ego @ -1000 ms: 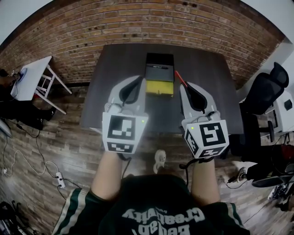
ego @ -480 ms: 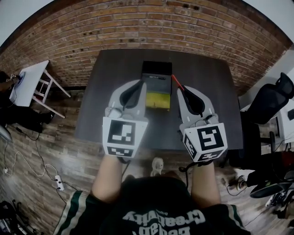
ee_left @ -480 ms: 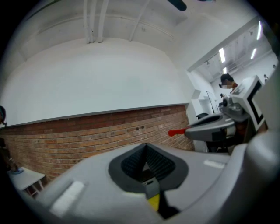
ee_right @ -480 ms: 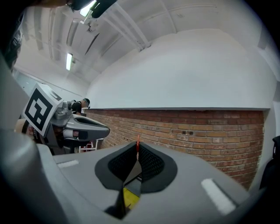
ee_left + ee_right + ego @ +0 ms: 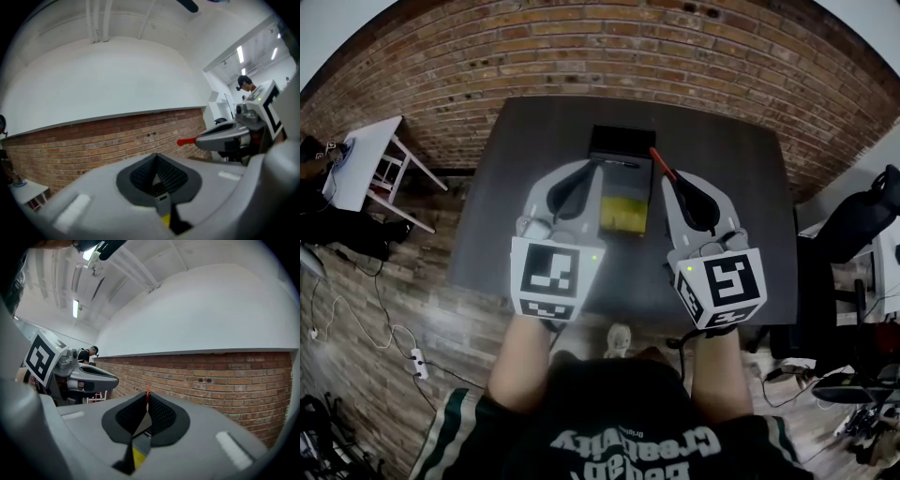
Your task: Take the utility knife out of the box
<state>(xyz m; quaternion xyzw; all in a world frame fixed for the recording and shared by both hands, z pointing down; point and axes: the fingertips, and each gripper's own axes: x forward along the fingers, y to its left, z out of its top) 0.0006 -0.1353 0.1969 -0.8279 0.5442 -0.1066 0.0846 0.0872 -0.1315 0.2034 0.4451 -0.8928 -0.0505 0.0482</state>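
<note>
An open box with a black lid and yellow lining lies on the dark grey table. My right gripper hovers level just right of the box, shut on a slim red utility knife that pokes out past its tips. The left gripper view shows the knife's red end; in the right gripper view it is a thin red sliver between the pads of my right gripper. My left gripper hovers by the box's left side, tips together, nothing visibly held; its pads meet.
A brick wall runs behind the table. A white side table stands at the left, a black office chair at the right. Cables trail over the wooden floor. A person stands in the background.
Both grippers have moved forward side by side over the table, so the box now lies further back between them. The red knife stays in the right gripper.
</note>
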